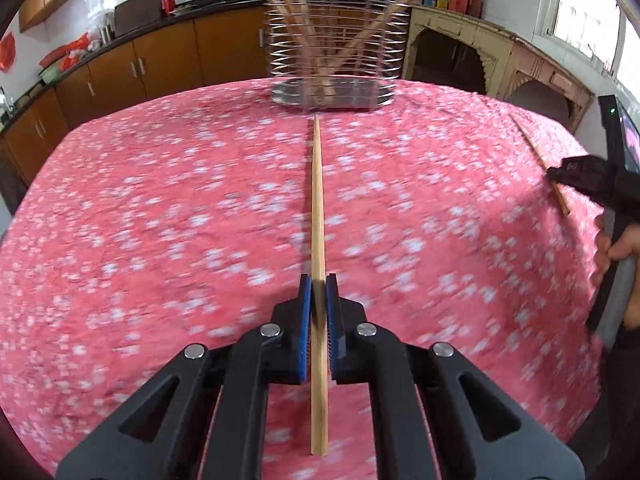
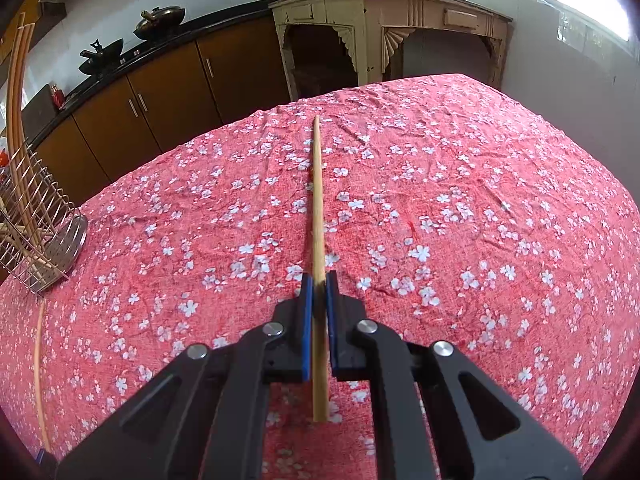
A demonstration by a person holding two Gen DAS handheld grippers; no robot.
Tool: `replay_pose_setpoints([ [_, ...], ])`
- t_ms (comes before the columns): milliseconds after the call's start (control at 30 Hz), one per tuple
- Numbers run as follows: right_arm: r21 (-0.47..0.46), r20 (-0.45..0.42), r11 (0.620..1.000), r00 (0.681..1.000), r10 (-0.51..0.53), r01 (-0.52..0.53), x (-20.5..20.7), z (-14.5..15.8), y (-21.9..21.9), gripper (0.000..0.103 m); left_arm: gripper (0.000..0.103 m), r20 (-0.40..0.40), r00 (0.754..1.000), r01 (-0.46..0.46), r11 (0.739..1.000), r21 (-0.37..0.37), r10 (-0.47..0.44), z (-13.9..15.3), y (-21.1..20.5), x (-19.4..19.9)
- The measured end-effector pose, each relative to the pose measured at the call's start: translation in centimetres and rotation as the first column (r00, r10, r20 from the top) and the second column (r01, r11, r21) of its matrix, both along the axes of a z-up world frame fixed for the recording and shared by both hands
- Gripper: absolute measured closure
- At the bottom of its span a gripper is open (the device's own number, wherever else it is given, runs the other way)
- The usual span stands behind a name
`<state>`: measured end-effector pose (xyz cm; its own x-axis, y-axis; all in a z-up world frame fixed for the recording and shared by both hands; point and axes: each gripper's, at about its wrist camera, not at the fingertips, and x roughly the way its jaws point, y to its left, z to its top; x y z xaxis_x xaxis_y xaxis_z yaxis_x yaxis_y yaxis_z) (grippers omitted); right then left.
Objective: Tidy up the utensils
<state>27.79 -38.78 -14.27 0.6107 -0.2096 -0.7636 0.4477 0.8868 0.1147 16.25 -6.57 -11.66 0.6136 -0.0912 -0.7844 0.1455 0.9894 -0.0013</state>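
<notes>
We hold a chopstick in each gripper above the table, which is covered with a pink floral cloth point(image 2: 460, 184). Our left gripper point(image 1: 319, 284) has its blue pads point(image 1: 305, 320) closed tight on a pale wooden chopstick point(image 1: 318, 208), which runs straight forward along the fingers, its thin tip pointing at the wire utensil holder point(image 1: 338, 48) standing at the far side of the table; its blunt end juts back past the pads. That holder already has several chopsticks leaning in it, over a shiny metal base. Our right gripper point(image 2: 319, 284) is likewise clamped on a second chopstick point(image 2: 317, 208), which points forward over the cloth toward the table's far edge. In the right wrist view the utensil holder sits at the far left, near the table edge, and the left gripper's chopstick shows as a curved line below it. In the left wrist view the right gripper appears at the right edge with its chopstick. Brown cabinets point(image 1: 160, 60) and a cream sideboard point(image 2: 384, 24) stand behind.
</notes>
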Motion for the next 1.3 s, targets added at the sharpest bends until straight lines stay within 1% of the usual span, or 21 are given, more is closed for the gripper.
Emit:
replay_pose_setpoints([
  [100,0.000,0.000,1.000,1.000,0.000,0.000,0.0,0.0,0.0,0.095,0.096,0.007,0.999,-0.039,0.998,0.041,0.039,0.1,2.2,0.1],
  [200,-0.002,-0.001,1.000,1.000,0.000,0.000,0.0,0.0,0.0,0.095,0.096,0.016,0.996,-0.091,0.994,0.063,0.090,0.0,4.6,1.8],
  [300,-0.016,-0.006,1.000,1.000,0.020,-0.020,0.2,0.1,0.3,0.095,0.096,0.010,0.993,-0.118,0.992,0.041,0.117,0.1,6.5,4.1],
  [500,-0.015,-0.005,0.999,0.999,0.047,-0.047,0.7,0.2,1.1,0.095,0.096,0.018,0.991,-0.132,0.990,0.042,0.132,0.1,8.4,7.8],
  [600,-0.013,-0.005,0.999,0.999,0.051,-0.051,1.1,0.2,1.3,0.095,0.096,0.019,0.990,-0.142,0.990,0.006,0.142,0.1,8.9,9.0],
  [667,-0.011,-0.004,0.998,0.998,0.060,-0.060,1.2,0.2,1.4,0.095,0.096,0.024,0.989,-0.149,0.989,-0.006,0.149,0.1,9.4,8.9],
  [733,-0.001,0.002,0.997,0.997,0.072,-0.072,1.1,0.3,1.4,0.094,0.096,0.023,0.988,-0.151,0.988,-0.038,0.152,0.1,10.0,8.7],
  [867,0.009,0.010,0.995,0.995,0.097,-0.097,0.5,0.2,1.5,0.092,0.095,0.052,0.985,-0.158,0.985,-0.070,0.162,0.5,11.1,7.4],
  [967,0.008,0.010,0.994,0.994,0.108,-0.108,-0.2,0.2,1.9,0.091,0.095,0.046,0.986,-0.155,0.983,-0.100,0.161,0.7,11.3,6.8],
  [1100,0.003,0.006,0.993,0.993,0.116,-0.116,-1.1,0.2,2.4,0.089,0.095,0.047,0.989,-0.138,0.985,-0.102,0.143,0.6,10.9,6.0],
  [1233,-0.023,-0.007,0.992,0.992,0.127,-0.127,-1.9,0.3,3.1,0.087,0.095,0.049,0.989,-0.130,0.985,-0.114,0.136,0.5,10.6,5.1],
  [1300,-0.033,-0.013,0.991,0.991,0.131,-0.131,-2.0,0.3,3.3,0.087,0.094,0.050,0.989,-0.136,0.986,-0.096,0.141,0.5,10.3,5.0],
])
